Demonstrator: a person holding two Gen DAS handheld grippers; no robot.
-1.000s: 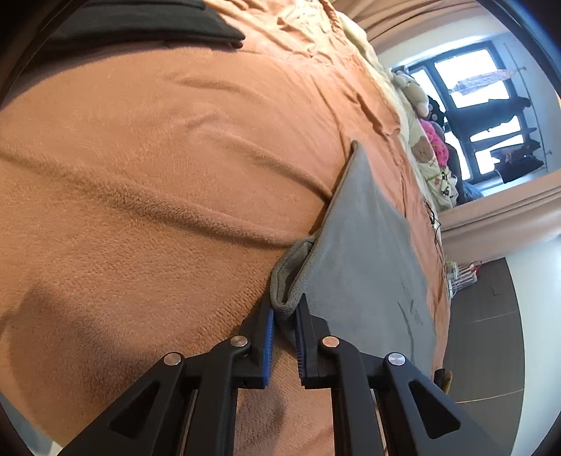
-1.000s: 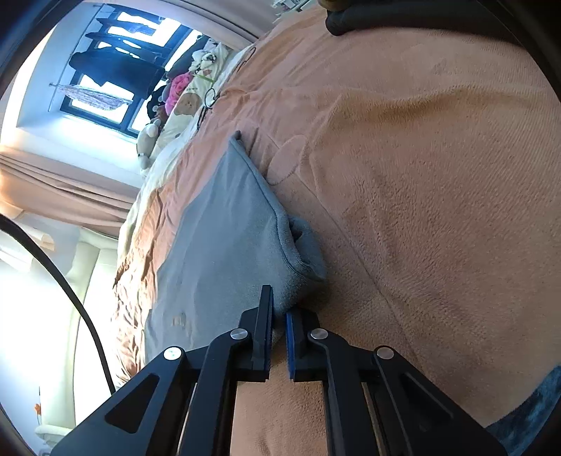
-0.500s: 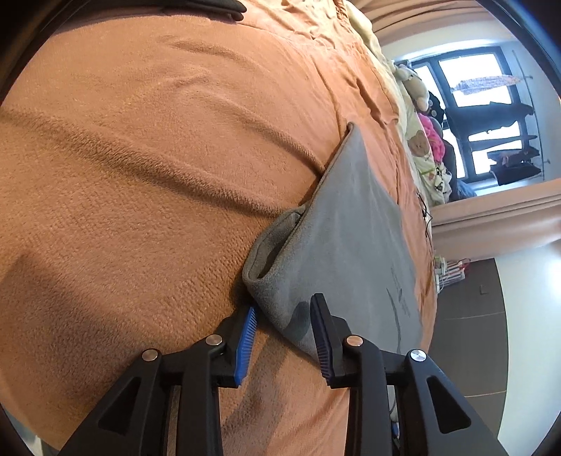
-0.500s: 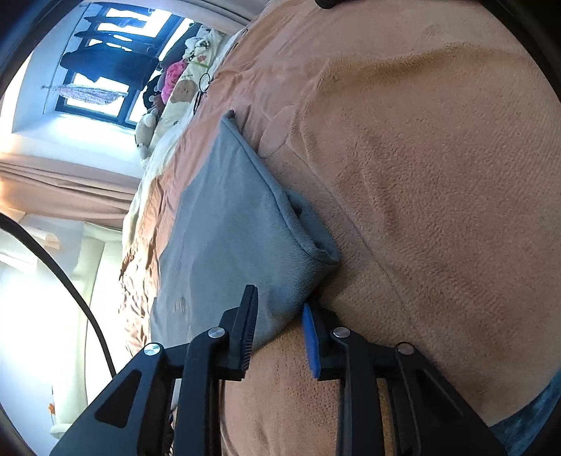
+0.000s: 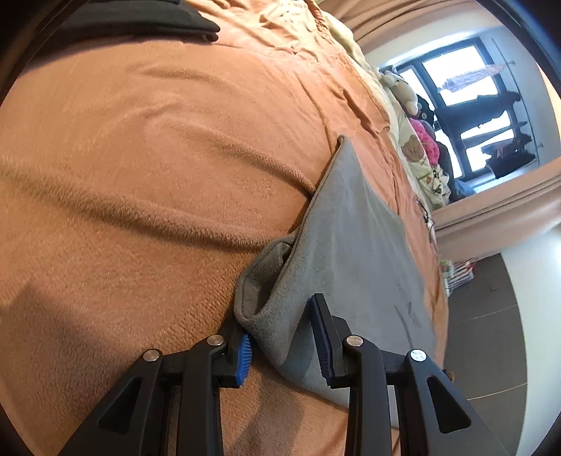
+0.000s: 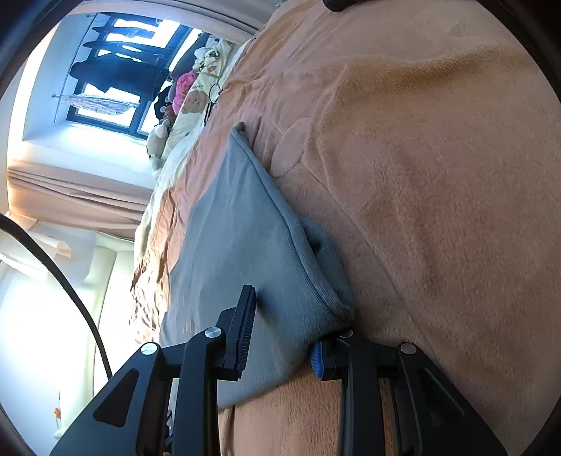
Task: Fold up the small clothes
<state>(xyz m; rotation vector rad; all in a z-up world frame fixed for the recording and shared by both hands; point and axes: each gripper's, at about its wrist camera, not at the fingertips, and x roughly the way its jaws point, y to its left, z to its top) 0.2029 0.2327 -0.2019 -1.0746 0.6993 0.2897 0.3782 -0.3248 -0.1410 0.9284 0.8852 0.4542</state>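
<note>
Both grippers' jaws have spread wide, releasing the grey garment.

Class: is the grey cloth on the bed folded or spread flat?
Folded: the grey cloth shows doubled layers at its near corner, on the orange blanket.

Left wrist view: orange blanket is open across the left and centre of frame, bare but for shallow ridges; a dark folded garment blocks the top left edge. The grey cloth fills lower centre-right. Right wrist view: blanket open over the right half; stuffed toys crowd the upper left by the window.
</note>
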